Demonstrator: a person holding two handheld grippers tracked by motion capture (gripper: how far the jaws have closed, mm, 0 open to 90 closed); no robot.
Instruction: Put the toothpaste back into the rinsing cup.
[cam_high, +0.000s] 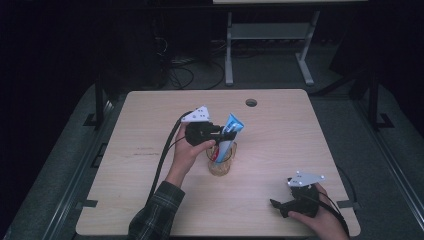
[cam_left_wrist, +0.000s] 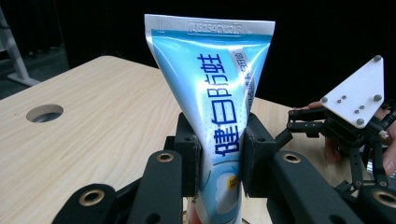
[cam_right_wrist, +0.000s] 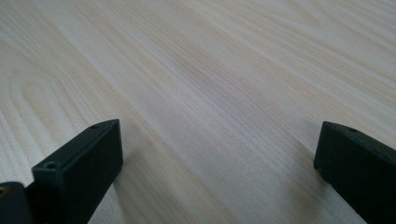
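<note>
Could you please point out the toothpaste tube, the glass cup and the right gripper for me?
toothpaste tube (cam_left_wrist: 212, 107): left gripper view, on its printed blue face.
glass cup (cam_high: 220, 165): high view, on its side wall.
right gripper (cam_high: 278, 205): high view, at its jaw tips.

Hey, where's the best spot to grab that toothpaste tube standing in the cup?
Probably the toothpaste tube mid-body, across its flat faces, from the side: it stands crimp-up in the cup, and the left gripper already pinches it there.
</note>
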